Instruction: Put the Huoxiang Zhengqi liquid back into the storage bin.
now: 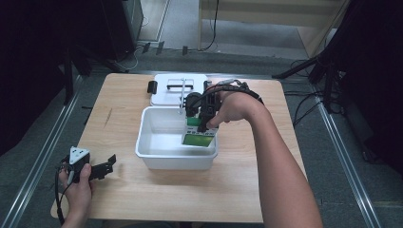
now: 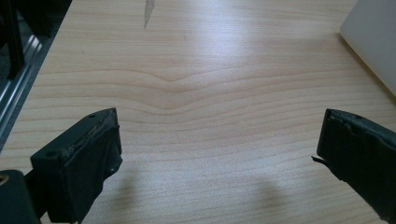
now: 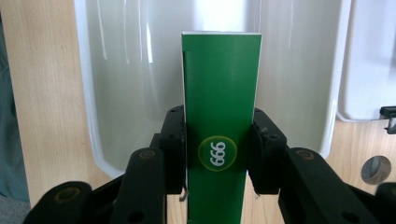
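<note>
A green carton point(image 3: 219, 107) marked "999" is clamped between the jaws of my right gripper point(image 3: 218, 154), which is shut on it. In the high view my right gripper point(image 1: 202, 124) holds the green carton point(image 1: 198, 139) inside the white plastic bin point(image 1: 152, 154), against the bin's right wall. Whether the carton touches the bin's floor I cannot tell. My left gripper point(image 1: 108, 166) rests low over the table near the front left corner, open, with bare wood between its fingers point(image 2: 88, 154).
The bin's white lid point(image 1: 166, 92) with a black latch lies flat behind the bin. The wooden table point(image 1: 237, 190) has bare room at the front and left. Metal rails run along both sides of the table, with tripod legs and cables at the right.
</note>
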Action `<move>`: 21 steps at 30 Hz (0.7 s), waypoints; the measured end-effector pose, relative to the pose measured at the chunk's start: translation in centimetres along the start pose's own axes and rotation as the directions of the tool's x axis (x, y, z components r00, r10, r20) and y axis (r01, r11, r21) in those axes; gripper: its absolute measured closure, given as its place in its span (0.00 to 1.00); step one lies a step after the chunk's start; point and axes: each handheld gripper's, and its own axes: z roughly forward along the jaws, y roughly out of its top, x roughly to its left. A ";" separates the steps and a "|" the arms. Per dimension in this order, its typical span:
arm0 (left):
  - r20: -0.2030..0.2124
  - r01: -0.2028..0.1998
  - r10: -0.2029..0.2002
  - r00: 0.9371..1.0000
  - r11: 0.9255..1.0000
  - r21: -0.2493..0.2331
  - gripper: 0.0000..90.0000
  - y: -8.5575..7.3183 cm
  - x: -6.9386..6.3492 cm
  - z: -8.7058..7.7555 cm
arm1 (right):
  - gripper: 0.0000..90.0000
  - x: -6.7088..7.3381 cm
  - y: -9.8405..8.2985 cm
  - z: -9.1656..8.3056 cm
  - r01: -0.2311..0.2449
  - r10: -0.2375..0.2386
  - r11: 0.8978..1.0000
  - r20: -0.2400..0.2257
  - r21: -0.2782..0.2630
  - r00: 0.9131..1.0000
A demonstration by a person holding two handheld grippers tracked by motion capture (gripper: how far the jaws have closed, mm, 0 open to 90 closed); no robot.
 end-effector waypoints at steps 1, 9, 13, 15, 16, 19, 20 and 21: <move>0.000 0.000 0.000 1.000 1.000 0.000 0.01 0.0 0.0 0.0 | 0.71 0.0 0.0 0.1 0.000 0.000 1.000 -0.001 0.000 1.000; -0.001 0.000 0.000 1.000 1.000 0.000 0.01 0.0 0.0 0.0 | 0.71 -0.1 0.0 1.1 0.009 -0.009 1.000 0.000 0.001 1.000; 0.000 0.003 -0.003 1.000 1.000 -0.002 0.01 0.0 0.0 0.0 | 0.71 -0.1 0.2 1.7 0.008 -0.008 1.000 -0.004 0.016 1.000; 0.000 0.003 -0.003 1.000 1.000 -0.002 0.01 0.0 0.0 0.0 | 0.71 -0.1 0.3 2.0 0.003 -0.003 1.000 -0.005 0.022 1.000; 0.000 0.003 -0.003 1.000 1.000 -0.002 0.01 0.0 0.0 0.0 | 0.71 -0.1 0.4 2.2 0.005 -0.005 1.000 -0.008 0.023 1.000; 0.001 0.003 -0.003 1.000 1.000 -0.001 0.01 0.0 0.0 0.0 | 0.71 -0.1 0.5 2.7 0.003 -0.003 1.000 -0.008 0.028 1.000; 0.000 0.004 -0.004 1.000 1.000 -0.001 0.01 0.0 0.0 0.0 | 0.71 -0.2 0.5 2.8 0.006 -0.005 1.000 -0.007 0.030 1.000; 0.001 0.004 -0.004 1.000 1.000 -0.001 0.01 0.0 0.0 0.0 | 0.71 -0.2 0.6 3.0 0.003 -0.003 0.999 -0.004 0.036 1.000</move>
